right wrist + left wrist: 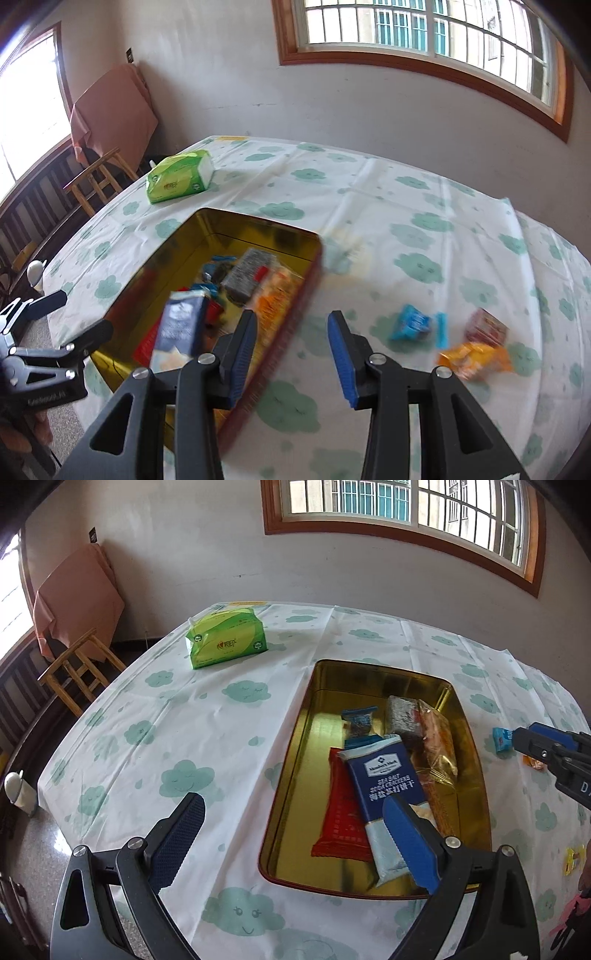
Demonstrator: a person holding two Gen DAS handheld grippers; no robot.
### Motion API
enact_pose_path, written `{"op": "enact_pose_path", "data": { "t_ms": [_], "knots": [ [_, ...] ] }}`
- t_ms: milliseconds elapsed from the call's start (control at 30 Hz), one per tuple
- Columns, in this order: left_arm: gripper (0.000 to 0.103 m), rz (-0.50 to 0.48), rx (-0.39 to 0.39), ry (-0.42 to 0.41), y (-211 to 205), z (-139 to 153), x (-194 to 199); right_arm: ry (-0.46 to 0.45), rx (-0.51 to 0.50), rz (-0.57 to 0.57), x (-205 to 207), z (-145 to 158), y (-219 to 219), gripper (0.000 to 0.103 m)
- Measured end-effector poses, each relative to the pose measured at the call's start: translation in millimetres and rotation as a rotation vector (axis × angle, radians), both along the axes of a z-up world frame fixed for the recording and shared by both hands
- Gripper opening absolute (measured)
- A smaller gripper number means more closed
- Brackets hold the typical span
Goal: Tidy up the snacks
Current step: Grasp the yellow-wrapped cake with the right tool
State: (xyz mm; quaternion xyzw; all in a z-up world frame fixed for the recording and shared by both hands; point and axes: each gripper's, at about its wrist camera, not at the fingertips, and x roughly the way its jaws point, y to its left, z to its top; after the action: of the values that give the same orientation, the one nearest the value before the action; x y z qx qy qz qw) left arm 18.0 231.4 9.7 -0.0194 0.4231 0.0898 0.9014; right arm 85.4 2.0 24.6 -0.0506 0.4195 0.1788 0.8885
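Gold tin (325,686) sat on the cloud-print tablecloth (147,716), holding a blue cracker pack (384,786), a red packet (341,823) and other snacks. Left gripper (291,834) hovered wide and empty at the tin's near-left edge. Right gripper (291,347) stood wide and empty beside the tin's right wall. A blue packet (412,326), orange packet (476,360) and red packet (484,326) lay loose to the right. Green tissue pack (225,642) stood far left.

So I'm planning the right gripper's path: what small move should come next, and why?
Probably ease the right gripper, open and empty, forward-right over the blue packet. It lies on the tablecloth outside the gold tin, the nearest loose snack.
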Motion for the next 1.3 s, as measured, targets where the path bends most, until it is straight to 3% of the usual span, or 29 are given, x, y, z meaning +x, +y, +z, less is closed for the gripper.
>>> {"op": "enact_pose_path", "data": {
  "t_ms": [400, 600, 800, 967, 1300],
  "knots": [
    [0.096, -0.174, 0.026, -0.014, -67.2, 6.7, -10.7, 0.026, -0.106, -0.266, -68.6, -8.5, -159.1, 0.041],
    [0.096, -0.232, 0.039, 0.005, -93.5, 1.7, -10.8, 0.101, -0.102, -0.309, -107.6, -30.1, -196.7, 0.041],
    [0.096, -0.275, 0.045, 0.029, -110.6, -4.1, -10.9, 0.119, -0.162, -0.199, -127.4, -48.0, -186.1, 0.041],
    [0.096, -0.294, 0.05, 0.043, -117.6, -6.9, -11.7, 0.091, -0.193, -0.073, -123.8, -42.7, -175.4, 0.041],
    [0.096, -0.315, 0.057, 0.064, -126.5, -9.9, -12.8, 0.199, -0.237, 0.196, -100.5, -48.9, -164.9, 0.041]
  ]
}}
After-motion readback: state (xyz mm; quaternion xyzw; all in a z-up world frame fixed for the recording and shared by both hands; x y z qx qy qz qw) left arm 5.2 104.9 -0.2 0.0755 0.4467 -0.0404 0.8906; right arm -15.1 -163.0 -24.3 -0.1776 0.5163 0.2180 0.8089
